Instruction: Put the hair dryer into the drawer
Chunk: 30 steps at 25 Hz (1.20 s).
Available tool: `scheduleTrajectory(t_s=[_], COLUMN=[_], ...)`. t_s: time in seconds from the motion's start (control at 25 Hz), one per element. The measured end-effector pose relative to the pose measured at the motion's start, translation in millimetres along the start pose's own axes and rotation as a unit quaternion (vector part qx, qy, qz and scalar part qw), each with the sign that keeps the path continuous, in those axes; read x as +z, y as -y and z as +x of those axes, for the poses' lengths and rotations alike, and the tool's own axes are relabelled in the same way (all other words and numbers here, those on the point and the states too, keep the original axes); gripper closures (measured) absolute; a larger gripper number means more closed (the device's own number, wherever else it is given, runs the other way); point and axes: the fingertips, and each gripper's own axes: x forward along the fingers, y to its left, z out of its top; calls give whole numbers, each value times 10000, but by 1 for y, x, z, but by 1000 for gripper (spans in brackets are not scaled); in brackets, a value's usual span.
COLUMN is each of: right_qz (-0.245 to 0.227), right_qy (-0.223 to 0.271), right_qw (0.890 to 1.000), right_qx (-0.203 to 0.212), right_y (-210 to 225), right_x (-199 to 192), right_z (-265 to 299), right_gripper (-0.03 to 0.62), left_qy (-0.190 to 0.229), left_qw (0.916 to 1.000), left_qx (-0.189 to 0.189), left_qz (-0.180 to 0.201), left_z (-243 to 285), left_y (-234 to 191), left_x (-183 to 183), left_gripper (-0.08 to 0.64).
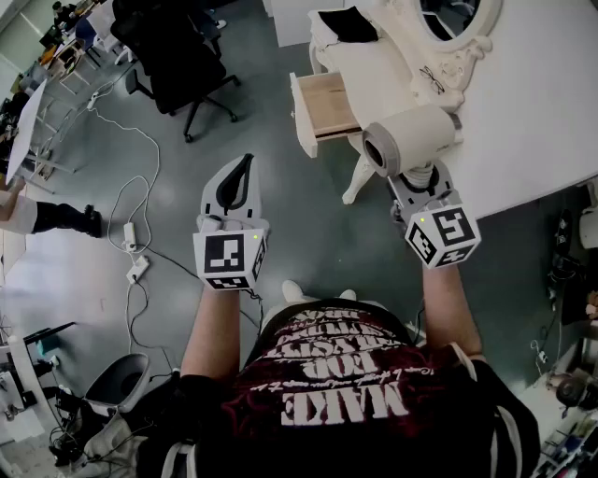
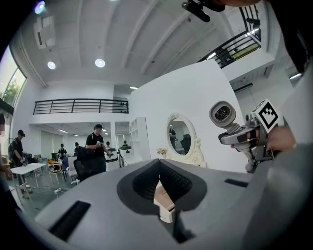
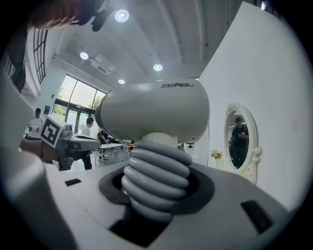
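Observation:
A cream-white hair dryer (image 1: 411, 138) with a ribbed grey handle (image 3: 155, 183) stands upright in my right gripper (image 1: 418, 179), which is shut on that handle. It hangs just right of the open wooden drawer (image 1: 329, 105) of a white dressing table (image 1: 374, 65). In the left gripper view the hair dryer (image 2: 222, 114) shows at the right, nozzle facing the camera. My left gripper (image 1: 241, 177) hovers over the floor, left of the drawer, its jaws together with nothing between them. Through its recess the drawer (image 2: 164, 199) shows ahead.
An ornate oval mirror (image 1: 453, 19) stands on the dressing table, with a black item (image 1: 350, 26) on the tabletop. A black office chair (image 1: 182, 56) stands left of the table. Cables and a power strip (image 1: 137, 269) lie on the floor. People stand far behind.

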Motion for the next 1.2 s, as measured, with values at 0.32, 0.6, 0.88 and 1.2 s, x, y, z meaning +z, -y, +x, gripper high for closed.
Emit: scheduleTrajectory(t_s=[0.32,0.6,0.88,1.2], right_qz=[178,300,388,210], right_qy=[11,53,26,-157], right_qw=[9998,9991,9974,9976], right_qx=[-119,-308,-612,-633], right_y=[-7,-24,-36,-44], right_x=[5,11,10,8], right_z=[13,27,32,38], right_gripper=[405,405,405,405], left_qy=[59,91,173,127], left_qw=[9997,9993,9987,9983], left_qx=[-239,-367,-469,-478], left_qz=[52,12,-82,-315], left_z=[7,6,-1,11], left_y=[-16,-48,-72,-88], left_x=[2,-3,-13,-25], left_gripper=[555,555,555,555])
